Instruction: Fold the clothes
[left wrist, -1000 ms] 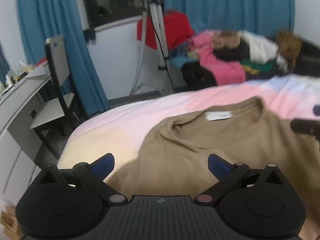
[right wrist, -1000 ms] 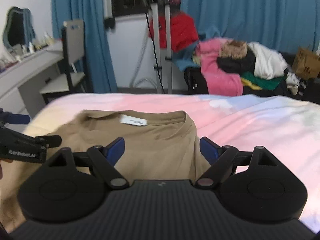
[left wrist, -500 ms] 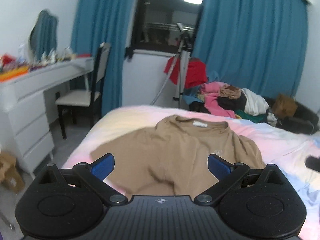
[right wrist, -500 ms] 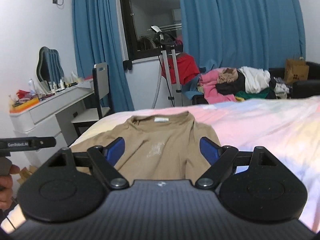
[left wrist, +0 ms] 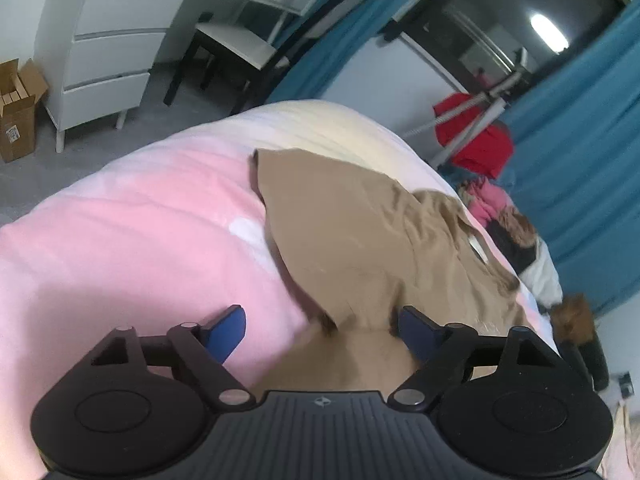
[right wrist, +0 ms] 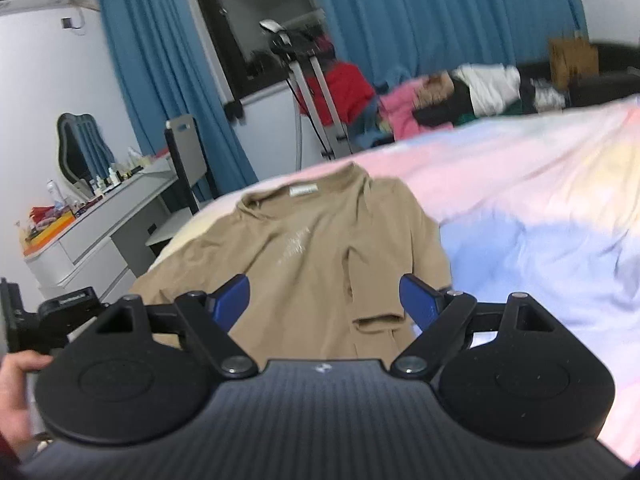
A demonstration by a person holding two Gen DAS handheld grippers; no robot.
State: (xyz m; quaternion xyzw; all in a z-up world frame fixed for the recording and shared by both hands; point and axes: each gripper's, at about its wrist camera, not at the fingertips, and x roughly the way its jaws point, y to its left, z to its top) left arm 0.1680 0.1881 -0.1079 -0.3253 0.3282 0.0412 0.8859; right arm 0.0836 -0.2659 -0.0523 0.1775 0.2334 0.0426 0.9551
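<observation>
While spread face-up at mid-frame on pink bedcover (right wrist: 520,184), tan T-shirt (right wrist: 304,248) barely started: right sleeve turned inward, body unfolded. Left gripper (left wrist: 320,330) just narrowing, tan cloth between unclamped pads; right gripper (right wrist: 324,300) agape, empty. Count: one shirt, two grippers, one clothes heap (right wrist: 460,96) upper right.

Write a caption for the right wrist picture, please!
Open right gripper hovers over a tan T-shirt spread on the pastel bedspread.
</observation>
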